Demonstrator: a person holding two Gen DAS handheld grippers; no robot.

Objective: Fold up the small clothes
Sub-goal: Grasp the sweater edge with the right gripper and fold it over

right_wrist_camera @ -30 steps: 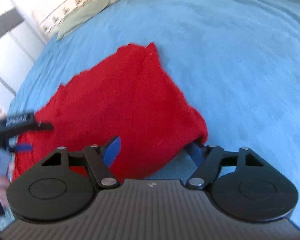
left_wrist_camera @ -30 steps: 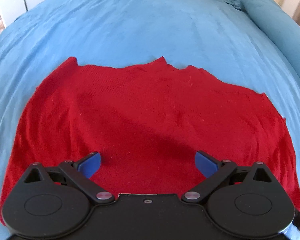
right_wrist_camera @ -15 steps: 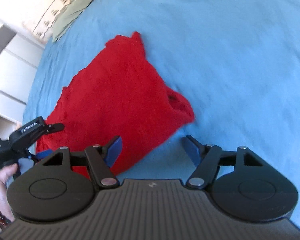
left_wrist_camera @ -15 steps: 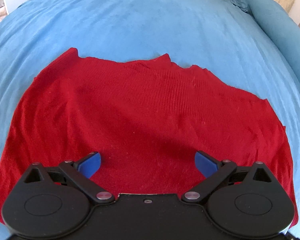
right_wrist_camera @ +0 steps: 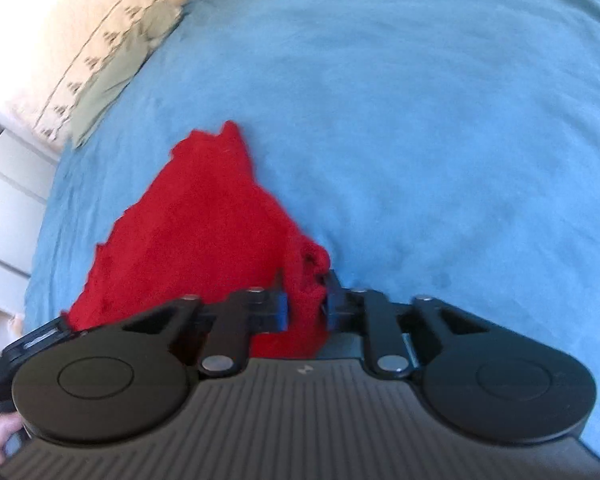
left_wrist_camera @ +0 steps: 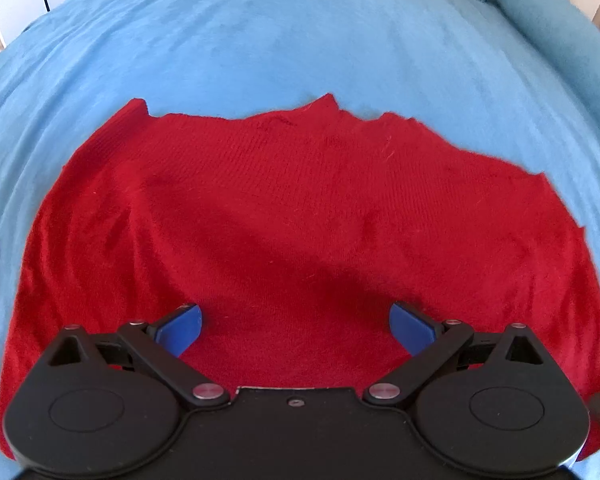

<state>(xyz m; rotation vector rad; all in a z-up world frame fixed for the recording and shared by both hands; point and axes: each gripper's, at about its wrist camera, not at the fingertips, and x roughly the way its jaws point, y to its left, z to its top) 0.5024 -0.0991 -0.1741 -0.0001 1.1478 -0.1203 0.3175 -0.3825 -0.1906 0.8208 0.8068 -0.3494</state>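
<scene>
A red knit garment (left_wrist_camera: 300, 216) lies spread on the blue bedspread (left_wrist_camera: 300, 40). My left gripper (left_wrist_camera: 296, 326) is open, its blue pads wide apart just above the near part of the garment. In the right wrist view the same red garment (right_wrist_camera: 188, 224) lies to the left, and my right gripper (right_wrist_camera: 306, 304) is shut on its near right corner, with cloth bunched between the jaws. The left gripper's black body (right_wrist_camera: 24, 344) shows at the far left edge, held by a hand.
The blue bedspread (right_wrist_camera: 420, 120) stretches far beyond the garment. A patterned cream and green pillow (right_wrist_camera: 112, 48) lies at the bed's far left. A rolled blue blanket (left_wrist_camera: 548, 12) lies at the back right. White furniture (right_wrist_camera: 4, 208) stands beside the bed.
My right gripper has moved in and closed on the garment's near right corner. My left gripper stays open, and has drifted slightly over the garment.
</scene>
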